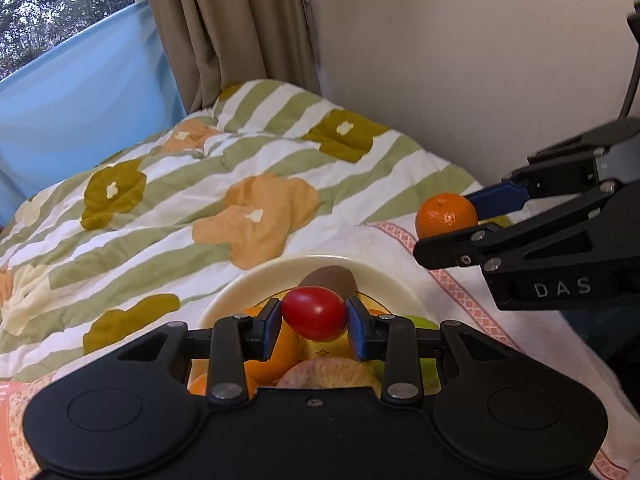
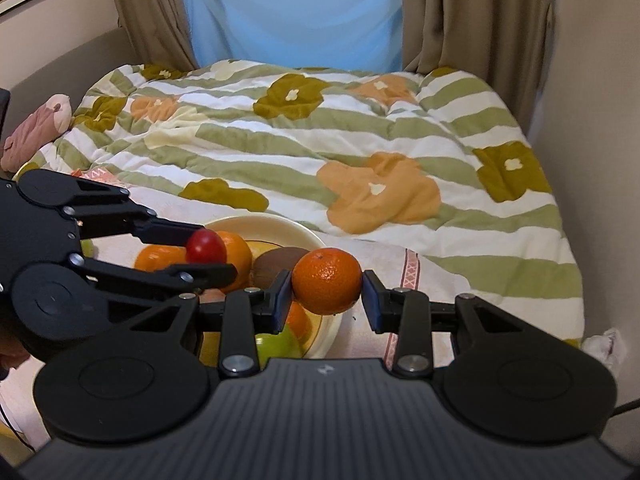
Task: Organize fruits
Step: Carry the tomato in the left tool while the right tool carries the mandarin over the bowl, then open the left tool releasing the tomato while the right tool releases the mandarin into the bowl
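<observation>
The bed [image 2: 400, 128] carried a striped, flowered quilt [image 1: 180, 184], and near its close edge a cream bowl [image 2: 280, 224] stood on a pale cloth with a pink border [image 2: 410, 272].

The greatest risk lay with the bowl. It stood on soft bedding, so a push from either tool on its rim or on the pile could have tipped it and let the fruits roll across the quilt. The two tools were also near each other above the bowl, and a careless move could have knocked one against the other. The smooth red fruit might also have slipped from its pads if the hold loosened.

There was one bowl. The left tool [image 1: 314, 322] was closed on one small red fruit [image 1: 314, 313], probably a tomato, held just above the bowl. The right tool [image 2: 326, 292] gripped one mandarin [image 2: 327, 280] between its blue pads, at the right edge of the bowl and a little above it.

Inside the bowl the count was less sure, because the tools hid part of it: about three orange fruits [image 2: 236, 254], one brown kiwi [image 2: 276, 266], one green apple [image 2: 278, 346], a yellow fruit [image 1: 326, 346] and one pale pinkish fruit [image 1: 328, 374].
</observation>
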### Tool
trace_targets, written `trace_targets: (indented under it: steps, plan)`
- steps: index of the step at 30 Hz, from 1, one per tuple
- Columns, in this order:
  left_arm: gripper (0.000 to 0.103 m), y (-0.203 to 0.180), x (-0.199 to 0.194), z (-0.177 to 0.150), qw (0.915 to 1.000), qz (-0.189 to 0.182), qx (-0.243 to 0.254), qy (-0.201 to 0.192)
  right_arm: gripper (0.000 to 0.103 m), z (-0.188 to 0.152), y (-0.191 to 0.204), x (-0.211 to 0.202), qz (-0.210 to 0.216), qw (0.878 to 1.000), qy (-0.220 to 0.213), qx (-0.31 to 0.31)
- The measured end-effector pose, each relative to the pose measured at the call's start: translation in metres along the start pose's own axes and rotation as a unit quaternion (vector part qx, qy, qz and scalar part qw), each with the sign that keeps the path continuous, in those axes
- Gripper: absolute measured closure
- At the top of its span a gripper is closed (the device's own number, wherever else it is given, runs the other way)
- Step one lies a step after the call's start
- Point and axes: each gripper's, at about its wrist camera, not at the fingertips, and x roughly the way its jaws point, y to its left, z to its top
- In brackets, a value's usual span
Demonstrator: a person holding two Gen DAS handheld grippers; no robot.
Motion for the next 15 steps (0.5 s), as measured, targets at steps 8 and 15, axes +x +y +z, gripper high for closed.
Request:
trace_targets:
  steps: [8, 15]
  plan:
    - [0.019, -0.006, 0.007, -0.003, 0.9997, 0.023, -0.005, 0.0, 0.051, 0.001, -0.018, 0.025, 0.022, 1.0, 0.013, -0.001]
    - [0.017, 0.004, -0.015, -0.009, 0.9986, 0.041, -0.034, -0.005, 0.051, 0.005, -0.014, 0.031, 0.041, 0.999, 0.022, -0.014]
